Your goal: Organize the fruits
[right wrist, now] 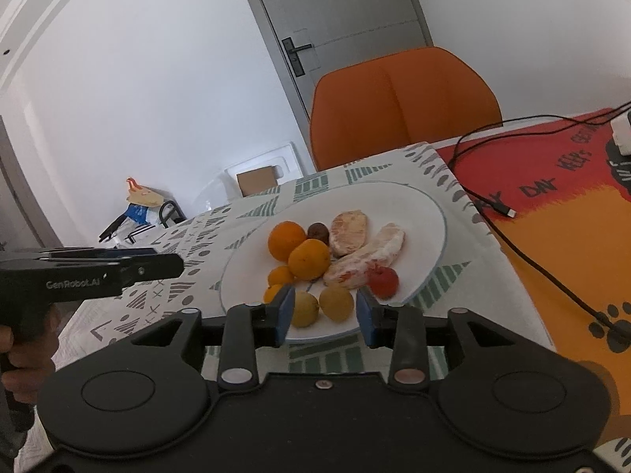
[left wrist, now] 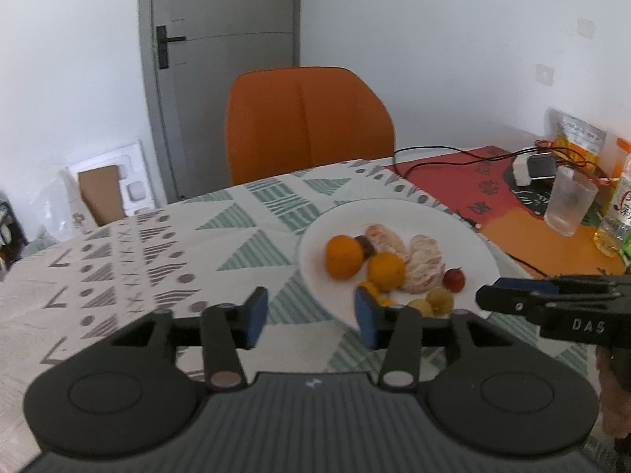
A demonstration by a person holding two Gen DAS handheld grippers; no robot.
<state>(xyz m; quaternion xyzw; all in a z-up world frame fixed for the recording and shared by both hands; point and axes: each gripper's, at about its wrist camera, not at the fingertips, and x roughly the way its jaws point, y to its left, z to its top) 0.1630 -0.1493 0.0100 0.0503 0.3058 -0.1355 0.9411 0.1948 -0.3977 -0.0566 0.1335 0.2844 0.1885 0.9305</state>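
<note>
A white plate (right wrist: 418, 213) of fruit sits on a table (left wrist: 118, 244) covered with a patterned tablecloth, near the edge of an adjoining red-and-orange cloth (right wrist: 552, 205). On the plate lie two larger oranges (right wrist: 284, 239) side by side, two peeled citrus segments (right wrist: 349, 228) beyond them, a dark brown fruit (right wrist: 318, 232) between orange and segment, a red fruit (right wrist: 382, 280) and two yellow fruits (right wrist: 336, 302) at the plate's near rim, with smaller orange fruits (right wrist: 280, 276) to their left. The right gripper (right wrist: 325, 313) hangs over the near rim of the plate, its blue-padded fingers apart on either side of the two yellow fruits — touching neither, as far as can be seen. The left gripper (left wrist: 311, 315) hovers above the tablecloth at the plate's left rim, its fingers also spread wide and holding nothing. An orange chair (left wrist: 307, 122) stands at the table's far edge before a grey door (left wrist: 224, 19); a black cable (right wrist: 524, 244) trails across the red cloth, where a clear glass (left wrist: 568, 205) and a bottle (left wrist: 619, 213) stand toward the far right corner.
</note>
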